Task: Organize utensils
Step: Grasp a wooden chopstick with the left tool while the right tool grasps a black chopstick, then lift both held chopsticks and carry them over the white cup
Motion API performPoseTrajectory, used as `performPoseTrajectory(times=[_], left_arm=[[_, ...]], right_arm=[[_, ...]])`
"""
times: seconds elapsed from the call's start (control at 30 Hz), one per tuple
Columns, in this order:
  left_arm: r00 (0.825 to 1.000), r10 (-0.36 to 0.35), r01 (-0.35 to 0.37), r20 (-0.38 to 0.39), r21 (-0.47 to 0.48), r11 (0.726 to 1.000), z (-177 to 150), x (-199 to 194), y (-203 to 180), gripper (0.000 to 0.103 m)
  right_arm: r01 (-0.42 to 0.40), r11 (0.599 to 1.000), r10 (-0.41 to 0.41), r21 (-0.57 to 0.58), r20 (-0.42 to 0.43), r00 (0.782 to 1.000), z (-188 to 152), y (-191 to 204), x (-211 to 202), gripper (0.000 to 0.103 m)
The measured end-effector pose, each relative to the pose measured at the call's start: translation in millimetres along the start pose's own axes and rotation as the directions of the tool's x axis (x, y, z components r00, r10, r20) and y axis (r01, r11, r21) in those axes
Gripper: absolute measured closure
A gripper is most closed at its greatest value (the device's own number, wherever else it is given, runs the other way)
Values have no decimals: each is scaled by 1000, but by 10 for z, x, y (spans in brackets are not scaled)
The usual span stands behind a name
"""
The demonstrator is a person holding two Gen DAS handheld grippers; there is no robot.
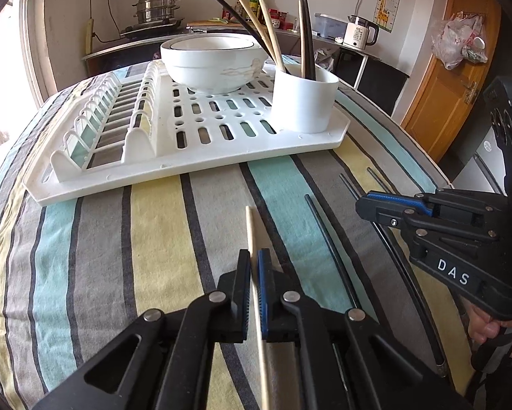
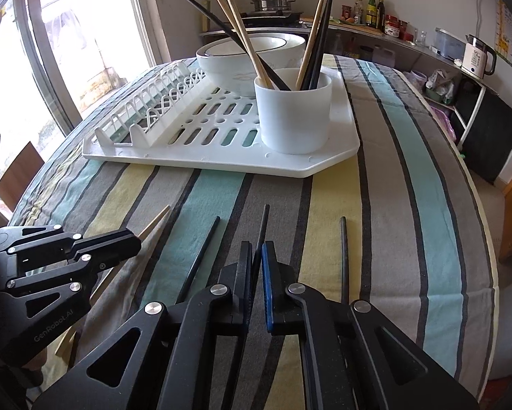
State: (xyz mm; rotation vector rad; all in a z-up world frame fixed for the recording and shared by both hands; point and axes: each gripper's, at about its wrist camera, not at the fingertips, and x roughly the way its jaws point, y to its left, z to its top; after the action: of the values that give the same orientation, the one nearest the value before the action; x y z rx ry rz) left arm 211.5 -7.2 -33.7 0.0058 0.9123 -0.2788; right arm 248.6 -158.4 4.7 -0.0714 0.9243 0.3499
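Note:
My left gripper (image 1: 254, 256) is shut on a light wooden chopstick (image 1: 251, 229) low over the striped tablecloth; it also shows in the right wrist view (image 2: 133, 239). My right gripper (image 2: 257, 253) is shut on a black chopstick (image 2: 263, 225) and shows in the left wrist view (image 1: 362, 205). Two more black chopsticks lie on the cloth, one left (image 2: 204, 246) and one right (image 2: 344, 253) of it. A white cup (image 1: 304, 102) on the white drying rack (image 1: 221, 143) holds several wooden and black chopsticks; the cup also shows in the right wrist view (image 2: 293, 116).
White bowls (image 1: 215, 61) are stacked on the rack behind the cup. The rack's plate slots (image 1: 102, 126) are on its left side. The table edge drops off to the right (image 2: 492, 239). A counter with pots and a kettle (image 1: 358, 34) stands behind.

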Motion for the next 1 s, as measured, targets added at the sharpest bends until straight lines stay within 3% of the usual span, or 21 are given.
performPoseTrajectory(times=[0.3, 0.43, 1.0], left_arm=[[999, 7, -7, 31, 21, 1000, 99, -150, -48, 99], [997, -9, 9, 82, 1, 1000, 157, -330, -24, 99], [963, -49, 52, 266, -4, 999, 275, -1103, -21, 99]], right_arm=[[-32, 999, 29, 27, 85, 996, 86, -67, -301, 98], [-45, 998, 41, 32, 123, 992, 127, -81, -429, 98], [-60, 998, 54, 19, 229, 972, 147, -87, -833, 98]])
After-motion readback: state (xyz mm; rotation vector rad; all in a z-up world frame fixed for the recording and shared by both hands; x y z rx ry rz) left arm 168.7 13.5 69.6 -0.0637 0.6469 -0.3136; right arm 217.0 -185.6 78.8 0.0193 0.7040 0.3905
